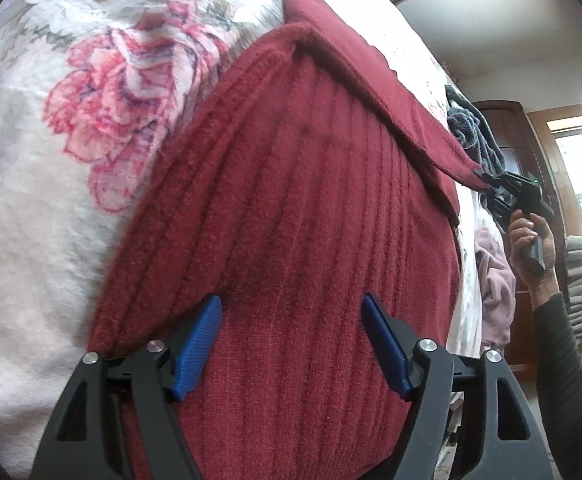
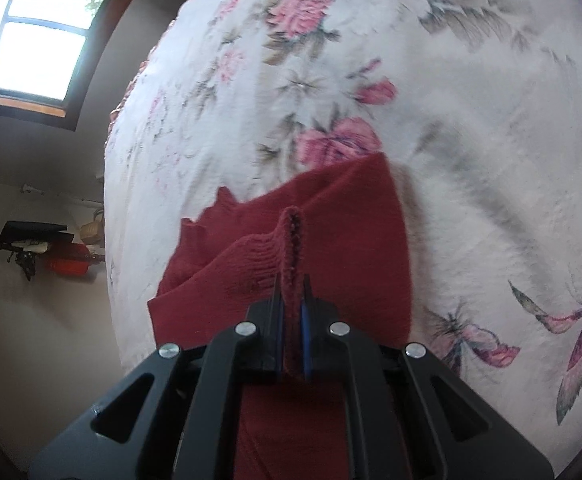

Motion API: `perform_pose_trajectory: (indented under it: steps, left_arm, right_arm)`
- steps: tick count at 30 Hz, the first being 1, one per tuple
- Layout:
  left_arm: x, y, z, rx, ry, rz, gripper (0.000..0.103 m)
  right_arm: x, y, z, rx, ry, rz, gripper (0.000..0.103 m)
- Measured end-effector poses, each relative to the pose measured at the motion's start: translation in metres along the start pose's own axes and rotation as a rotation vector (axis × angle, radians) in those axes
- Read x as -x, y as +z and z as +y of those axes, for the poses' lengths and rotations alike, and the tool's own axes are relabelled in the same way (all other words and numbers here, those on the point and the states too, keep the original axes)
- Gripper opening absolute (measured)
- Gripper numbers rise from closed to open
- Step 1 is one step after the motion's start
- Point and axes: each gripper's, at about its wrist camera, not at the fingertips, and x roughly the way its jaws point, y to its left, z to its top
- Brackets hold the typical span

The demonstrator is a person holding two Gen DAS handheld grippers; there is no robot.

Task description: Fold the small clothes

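No brand, label or writing can be read anywhere in either view.

The sweater (image 1: 291,208), dark red and ribbed, lies on the floral bedspread (image 1: 51,160). The left gripper (image 1: 291,316) is low over its ribbed body, its 2 blue pads (image 1: 197,344) spread wide with only knit showing between them, pinching nothing.

The right gripper (image 2: 291,292) is clamped on the sweater's cuff (image 2: 293,240), its 2 pads pressed against the knit, which stands up in a narrow fold between them. In the left view, the hand (image 1: 531,248) grips that tool's black handle from below, the dark sleeve (image 1: 563,360) angled upward, and the sweater's sleeve (image 1: 371,80) stretches taut from the body to the right gripper's tip (image 1: 485,180).
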Motion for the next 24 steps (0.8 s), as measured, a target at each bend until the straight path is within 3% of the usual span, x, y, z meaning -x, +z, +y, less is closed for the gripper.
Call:
perform_pose_trajectory:
  steps: [6, 7, 9, 12, 14, 16, 19, 21, 24]
  left_arm:
    - [0.018, 0.017, -0.026, -0.013, -0.038, -0.026, 0.071]
    - [0.022, 0.026, -0.035, -0.032, -0.048, -0.035, 0.071]
    - [0.029, 0.049, -0.051, -0.071, -0.051, -0.063, 0.071]
    - [0.037, 0.103, -0.077, -0.146, -0.072, -0.125, 0.072]
    - [0.034, 0.149, -0.088, -0.16, -0.104, -0.153, 0.072]
    - [0.023, 0.195, -0.095, -0.154, -0.127, -0.169, 0.072]
    - [-0.013, 0.258, -0.095, -0.099, -0.169, -0.127, 0.072]
    - [-0.042, 0.289, -0.09, -0.067, -0.173, -0.084, 0.072]
    - [-0.081, 0.307, -0.075, -0.027, -0.11, -0.038, 0.072]
  right_arm:
    - [-0.023, 0.002, -0.02, 0.007, 0.003, 0.032, 0.005]
    - [-0.027, 0.003, -0.023, 0.02, 0.008, 0.044, 0.009]
    - [-0.023, 0.007, -0.032, 0.039, -0.021, 0.002, 0.013]
    - [0.008, 0.015, -0.051, -0.031, 0.07, -0.12, 0.016]
    - [0.021, 0.017, -0.055, -0.039, 0.124, -0.155, 0.016]
    - [0.022, 0.018, -0.051, -0.007, 0.164, -0.138, 0.016]
    - [0.007, 0.016, -0.039, 0.057, 0.19, -0.078, 0.016]
    - [-0.011, 0.013, -0.034, 0.078, 0.203, -0.026, 0.016]
    - [-0.033, 0.009, -0.037, 0.085, 0.162, 0.027, 0.016]
